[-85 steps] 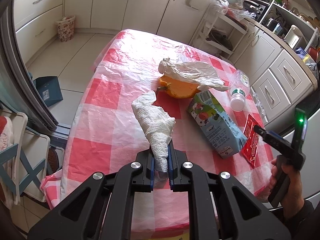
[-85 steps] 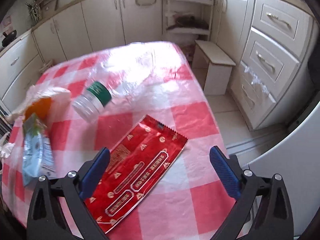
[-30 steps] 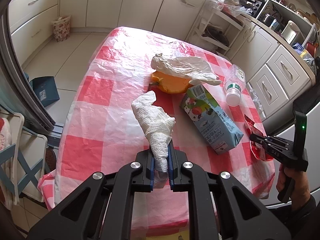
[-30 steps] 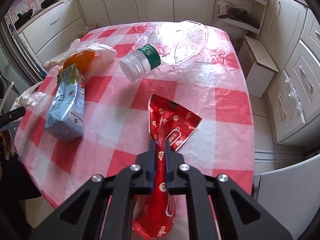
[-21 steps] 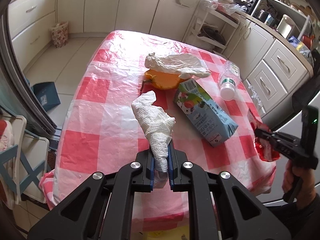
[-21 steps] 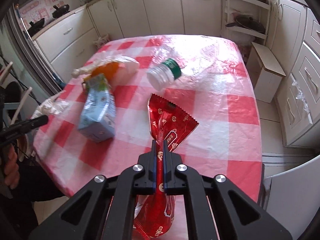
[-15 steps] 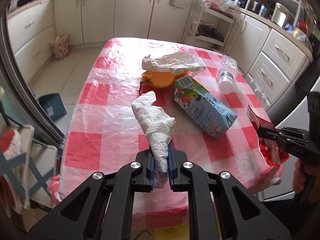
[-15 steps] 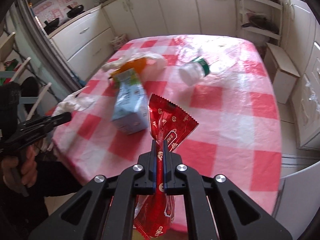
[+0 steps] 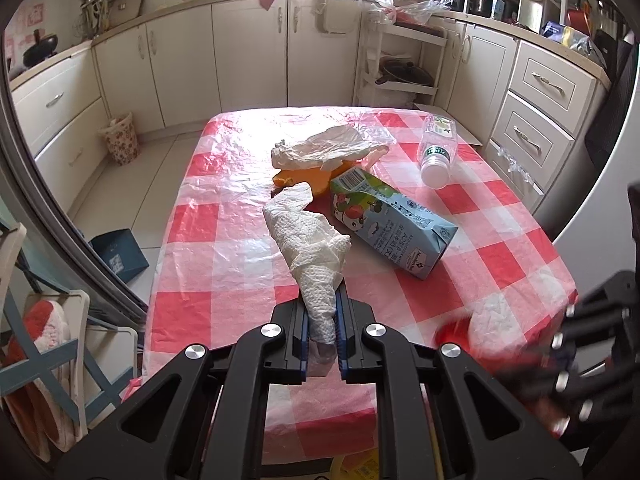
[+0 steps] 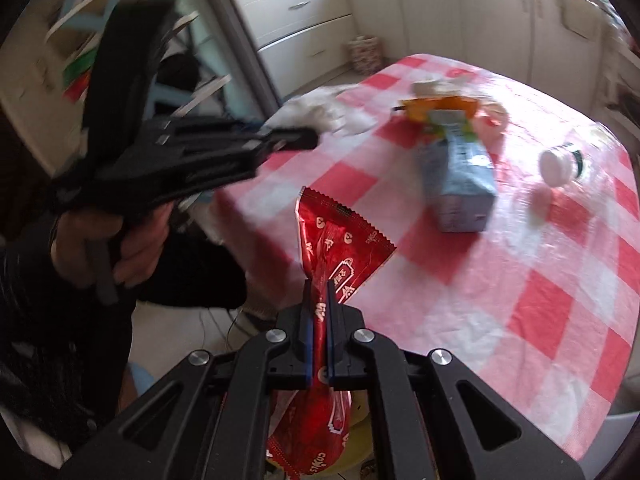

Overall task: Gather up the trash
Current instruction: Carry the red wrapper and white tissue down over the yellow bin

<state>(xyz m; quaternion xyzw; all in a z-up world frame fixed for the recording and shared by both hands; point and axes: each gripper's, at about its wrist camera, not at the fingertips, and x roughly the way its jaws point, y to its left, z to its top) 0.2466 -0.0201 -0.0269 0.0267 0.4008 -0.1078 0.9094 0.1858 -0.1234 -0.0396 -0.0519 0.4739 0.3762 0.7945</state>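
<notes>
Covering most of both views, a table (image 9: 224, 240) draped in a red-and-white checked plastic cloth is seen, ringed by cream kitchen cabinets (image 9: 248, 52). Near its middle a light blue drink carton (image 9: 394, 226) printed with fruit is laid on its side, one end just beside an orange piece of peel (image 9: 298, 180) that is partly covered by a crumpled whitish plastic bag (image 9: 320, 148). Toward the table's right side in the left wrist view, apart from the carton, a clear plastic bottle (image 9: 436, 146) with a green label and white cap is laid on its side. A crumpled white paper towel (image 9: 310, 248) is clamped between the pads of the left tool (image 9: 321, 334) and is held above the cloth. A red foil snack wrapper (image 10: 336, 256) is pinched in the closed right tool (image 10: 319, 330) and is held up over the table's near corner; its lower end hangs below the pads. The person's hand (image 10: 108, 244) is wrapped around the left tool's grip, blurred, off the table's edge.
</notes>
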